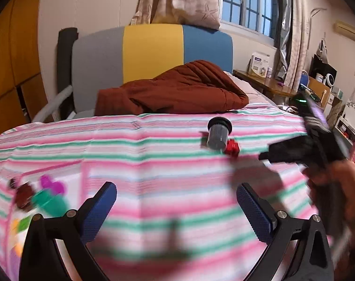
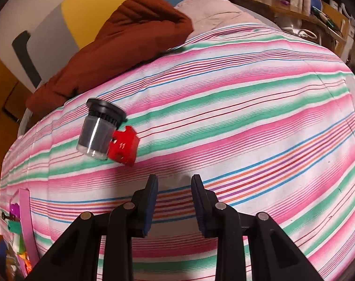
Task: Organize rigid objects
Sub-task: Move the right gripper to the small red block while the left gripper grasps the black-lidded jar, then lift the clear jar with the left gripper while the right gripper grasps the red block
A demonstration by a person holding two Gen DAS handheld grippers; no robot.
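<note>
Left hand-held gripper gaped wide, right hand-held gripper nearly closed, both empty; the jar touching the red block risked rolling on the soft bed if nudged.

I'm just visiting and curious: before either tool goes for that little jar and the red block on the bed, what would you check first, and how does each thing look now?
1. Left gripper jaws wide, empty: ok.
2. Right gripper jaws apart, nothing between: ok.
3. Jar lying on its side, could roll: not ok.
4. Red block apart from the jar: not ok, it is tight against it.
5. Jar lid tight: cannot tell.
6. Striped sheet bare around both: ok.
</note>
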